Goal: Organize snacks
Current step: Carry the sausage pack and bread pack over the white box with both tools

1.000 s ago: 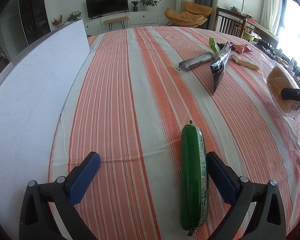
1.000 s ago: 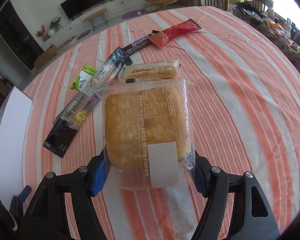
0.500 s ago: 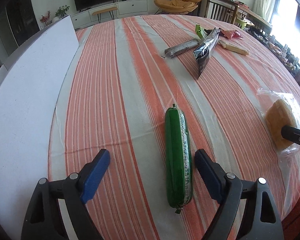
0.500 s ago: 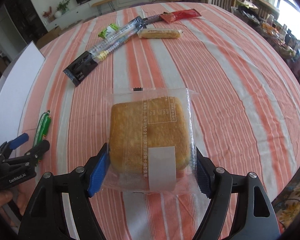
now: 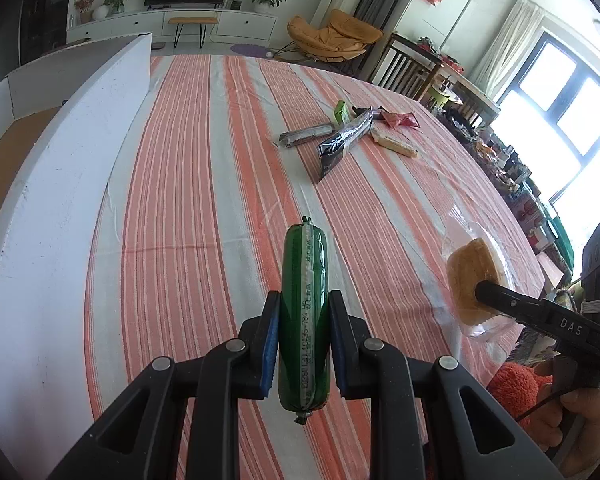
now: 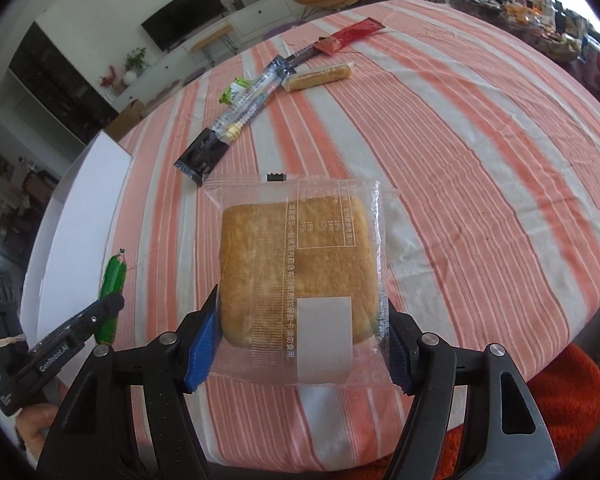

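My left gripper [image 5: 304, 320] is shut on a green sausage stick [image 5: 304, 304] and holds it above the striped tablecloth [image 5: 204, 184]. My right gripper [image 6: 300, 336] is shut on a clear-wrapped yellow cake [image 6: 300, 264], held over the table's near edge. The cake [image 5: 474, 280] and right gripper show at the right of the left wrist view. The sausage [image 6: 112, 284] and left gripper show at the left of the right wrist view.
A white box [image 5: 52, 200] stands along the table's left side. Several loose snacks lie at the far side: a black packet [image 5: 342, 142], a grey bar [image 5: 304, 135], a green packet [image 5: 342, 112], a red packet [image 5: 400, 119] and a yellow bar [image 5: 392, 145].
My left gripper has closed on the green sausage and lifted it off the cloth. My right gripper has carried the cake nearer to the table's front edge.
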The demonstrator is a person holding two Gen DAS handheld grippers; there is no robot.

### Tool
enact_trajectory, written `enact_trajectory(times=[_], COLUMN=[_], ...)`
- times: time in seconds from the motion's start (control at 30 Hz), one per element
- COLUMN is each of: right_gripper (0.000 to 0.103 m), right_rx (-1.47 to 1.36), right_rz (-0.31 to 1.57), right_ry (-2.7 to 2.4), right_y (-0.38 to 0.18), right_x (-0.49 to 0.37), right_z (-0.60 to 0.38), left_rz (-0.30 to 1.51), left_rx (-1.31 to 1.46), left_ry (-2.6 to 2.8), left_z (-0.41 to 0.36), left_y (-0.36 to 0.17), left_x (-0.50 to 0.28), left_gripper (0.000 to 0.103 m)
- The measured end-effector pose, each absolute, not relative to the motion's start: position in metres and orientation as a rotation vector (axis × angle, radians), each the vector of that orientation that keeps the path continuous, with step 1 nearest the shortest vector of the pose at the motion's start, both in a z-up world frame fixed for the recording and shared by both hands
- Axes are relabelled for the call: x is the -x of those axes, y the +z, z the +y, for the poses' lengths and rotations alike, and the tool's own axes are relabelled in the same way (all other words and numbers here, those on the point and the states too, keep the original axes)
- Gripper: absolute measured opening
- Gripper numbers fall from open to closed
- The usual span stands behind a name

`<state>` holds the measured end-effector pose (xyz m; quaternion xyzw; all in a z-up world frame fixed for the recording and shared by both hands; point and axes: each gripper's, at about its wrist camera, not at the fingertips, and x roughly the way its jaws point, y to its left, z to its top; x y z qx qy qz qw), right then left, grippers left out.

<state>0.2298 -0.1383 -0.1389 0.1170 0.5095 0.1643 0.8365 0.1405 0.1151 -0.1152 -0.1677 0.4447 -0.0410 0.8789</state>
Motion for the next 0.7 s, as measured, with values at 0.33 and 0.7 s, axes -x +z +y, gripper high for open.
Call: enact_trajectory(times=[0.33,0.7], right_gripper=[0.072,0.072], right_rx=[-0.205,-0.207], right_rz=[1.023,1.034], right_ry=[0.450,0.449], right_y=[-0.118,-0.123], right_x=[-0.206,-0.201], right_z=[-0.106,-0.104], left_rz=[0.831,0.813], left_rx=[0.364,0.412], left_ry=[-0.125,-0.163], left_z=[0.120,0.126], left_y=[-0.063,-0.050], left_x=[-0.101,-0.088], left_gripper=[0.022,0.022])
